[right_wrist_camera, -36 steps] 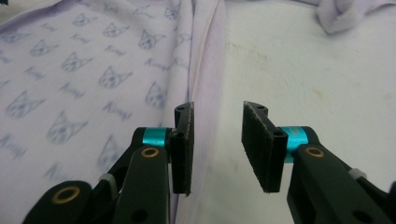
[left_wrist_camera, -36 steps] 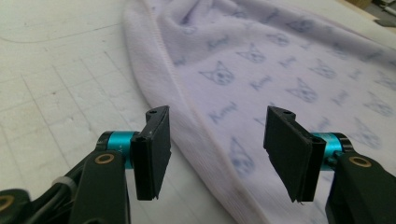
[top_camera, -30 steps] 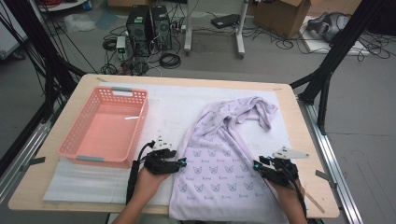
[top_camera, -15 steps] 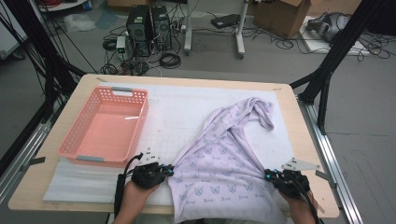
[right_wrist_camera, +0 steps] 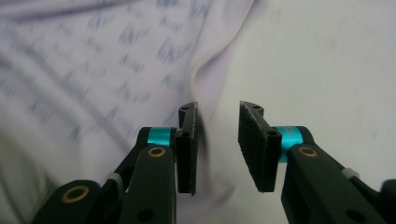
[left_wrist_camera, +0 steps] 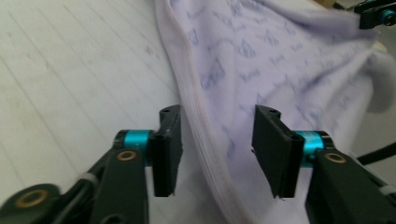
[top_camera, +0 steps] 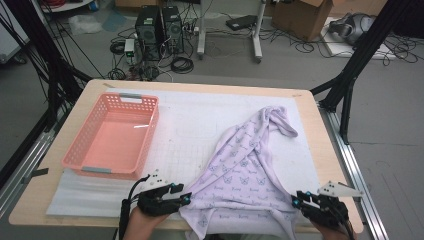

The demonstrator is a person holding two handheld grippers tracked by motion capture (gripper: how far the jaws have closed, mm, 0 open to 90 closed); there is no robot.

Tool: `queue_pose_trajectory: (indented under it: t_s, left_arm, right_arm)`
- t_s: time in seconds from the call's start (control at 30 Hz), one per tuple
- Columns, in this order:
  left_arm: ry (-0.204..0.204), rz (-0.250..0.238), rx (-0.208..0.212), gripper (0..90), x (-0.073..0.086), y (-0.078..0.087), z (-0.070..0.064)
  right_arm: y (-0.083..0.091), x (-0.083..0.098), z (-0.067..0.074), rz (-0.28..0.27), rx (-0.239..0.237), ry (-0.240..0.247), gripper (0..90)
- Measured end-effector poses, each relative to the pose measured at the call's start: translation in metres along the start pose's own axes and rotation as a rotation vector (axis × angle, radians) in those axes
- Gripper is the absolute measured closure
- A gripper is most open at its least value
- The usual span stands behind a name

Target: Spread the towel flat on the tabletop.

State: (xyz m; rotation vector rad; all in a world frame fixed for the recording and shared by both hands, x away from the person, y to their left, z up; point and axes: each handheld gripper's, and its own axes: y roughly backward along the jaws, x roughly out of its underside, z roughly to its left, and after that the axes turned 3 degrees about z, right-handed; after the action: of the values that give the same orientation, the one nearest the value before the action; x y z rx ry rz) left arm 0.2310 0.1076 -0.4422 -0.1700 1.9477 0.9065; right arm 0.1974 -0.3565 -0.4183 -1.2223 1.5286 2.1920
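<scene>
A lilac garment [top_camera: 250, 165] with a small butterfly print lies spread on the white mat [top_camera: 195, 125], its lower hem reaching over the near table edge. My left gripper [top_camera: 187, 198] is at the hem's left corner. Its jaws have just been opening, and the ribbed hem [left_wrist_camera: 205, 140] runs between them untouched; left gripper [left_wrist_camera: 217, 135] is open. My right gripper [top_camera: 296, 200] is at the hem's right corner. Its jaws have also just been opening, and right gripper [right_wrist_camera: 217, 126] stands open over a fold of the garment [right_wrist_camera: 93, 56], not pinching it.
A pink plastic basket [top_camera: 148, 145] stands empty on the mat's left half. The wooden table [top_camera: 320, 145] ends close behind both hands and just right of my right gripper. Black frame legs, cables and computer towers stand on the floor beyond the far edge.
Both hands drew back toward the near edge and further apart. The garment's hem slid with them and now lies stretched wide, its lower part over the table edge.
</scene>
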Motion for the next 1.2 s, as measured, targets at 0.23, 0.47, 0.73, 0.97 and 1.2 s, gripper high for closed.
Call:
queue_pose_trajectory:
  t_s: [0.23, 0.47, 0.73, 0.97, 1.2]
  left_arm:
    - [-0.003, -0.016, -0.026, 47.0, -0.037, -0.038, 0.022]
    - [0.011, -0.038, -0.078, 46.7, -0.06, -0.062, 0.039]
    - [0.02, -0.021, -0.09, 49.3, -0.077, -0.08, 0.047]
    - [0.026, -0.015, -0.112, 50.3, -0.093, -0.1, 0.058]
    - [0.031, 0.011, -0.13, 49.8, -0.117, -0.135, 0.069]
  right_arm:
    - [-0.06, -0.057, -0.025, -0.059, 0.006, -0.022, 61.6]
    - [-0.119, -0.093, -0.035, 0.019, 0.0, -0.033, 71.3]
    - [-0.089, -0.078, -0.052, 0.099, 0.107, 0.087, 86.1]
    - [-0.037, -0.042, -0.072, 0.093, 0.169, 0.036, 84.7]
    - [-0.041, -0.048, -0.061, 0.023, 0.166, 0.05, 66.0]
